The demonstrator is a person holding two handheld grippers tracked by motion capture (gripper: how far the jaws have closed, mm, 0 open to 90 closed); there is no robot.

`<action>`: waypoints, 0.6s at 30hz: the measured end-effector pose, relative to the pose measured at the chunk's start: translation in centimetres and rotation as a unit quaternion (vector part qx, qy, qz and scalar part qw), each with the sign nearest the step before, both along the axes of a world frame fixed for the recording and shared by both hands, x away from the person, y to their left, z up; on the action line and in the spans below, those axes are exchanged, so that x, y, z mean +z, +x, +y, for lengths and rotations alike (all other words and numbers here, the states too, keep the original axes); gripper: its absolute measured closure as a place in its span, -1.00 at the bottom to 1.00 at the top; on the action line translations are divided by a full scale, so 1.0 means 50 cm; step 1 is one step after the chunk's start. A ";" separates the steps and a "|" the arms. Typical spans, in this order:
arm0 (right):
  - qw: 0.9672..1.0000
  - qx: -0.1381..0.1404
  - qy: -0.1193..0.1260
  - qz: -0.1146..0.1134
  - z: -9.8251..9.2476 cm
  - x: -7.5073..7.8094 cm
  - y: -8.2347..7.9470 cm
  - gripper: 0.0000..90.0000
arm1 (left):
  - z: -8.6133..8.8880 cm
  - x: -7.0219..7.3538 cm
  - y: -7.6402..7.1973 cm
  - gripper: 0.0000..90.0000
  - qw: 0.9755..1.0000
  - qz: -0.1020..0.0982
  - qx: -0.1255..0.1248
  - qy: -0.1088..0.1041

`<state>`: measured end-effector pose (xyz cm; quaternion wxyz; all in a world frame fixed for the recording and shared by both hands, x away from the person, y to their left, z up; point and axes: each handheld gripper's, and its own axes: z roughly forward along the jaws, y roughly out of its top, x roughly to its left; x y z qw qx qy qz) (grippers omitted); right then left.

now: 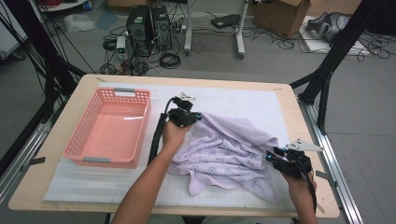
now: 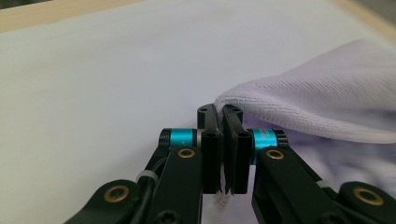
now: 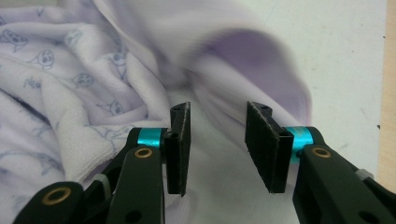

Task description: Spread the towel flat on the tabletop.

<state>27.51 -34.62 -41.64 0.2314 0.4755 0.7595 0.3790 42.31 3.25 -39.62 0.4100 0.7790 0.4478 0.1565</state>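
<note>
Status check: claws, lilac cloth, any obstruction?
Left claw shut on lilac cloth corner. Right claw open, cloth fold between its pads, not pinched. Pink basket sits left, clear of the work.

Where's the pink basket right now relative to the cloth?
In the high view the pink basket sits on the left part of the table, apart from the lilac cloth, which lies crumpled right of centre.

No readable text, label, brand or number stands on anything.
</note>
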 end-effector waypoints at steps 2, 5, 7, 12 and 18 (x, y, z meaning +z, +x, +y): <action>1.000 -0.004 0.001 0.001 0.002 -0.001 0.008 0.33 | 0.029 -0.010 0.002 0.92 0.999 0.003 0.033 0.021; 1.000 -0.002 0.007 0.003 0.006 -0.002 0.019 0.33 | 0.069 -0.028 0.005 0.92 0.995 0.003 0.077 0.061; 1.000 0.000 0.010 0.003 0.011 -0.002 0.025 0.33 | 0.081 -0.038 0.005 0.91 0.994 0.007 0.079 0.074; 1.000 0.000 0.012 -0.001 0.019 -0.003 0.033 0.32 | 0.070 -0.039 -0.013 0.27 0.997 -0.034 0.029 0.055; 1.000 0.004 0.013 -0.008 0.025 -0.001 0.034 0.32 | -0.015 -0.019 -0.046 0.21 0.987 -0.081 -0.137 -0.013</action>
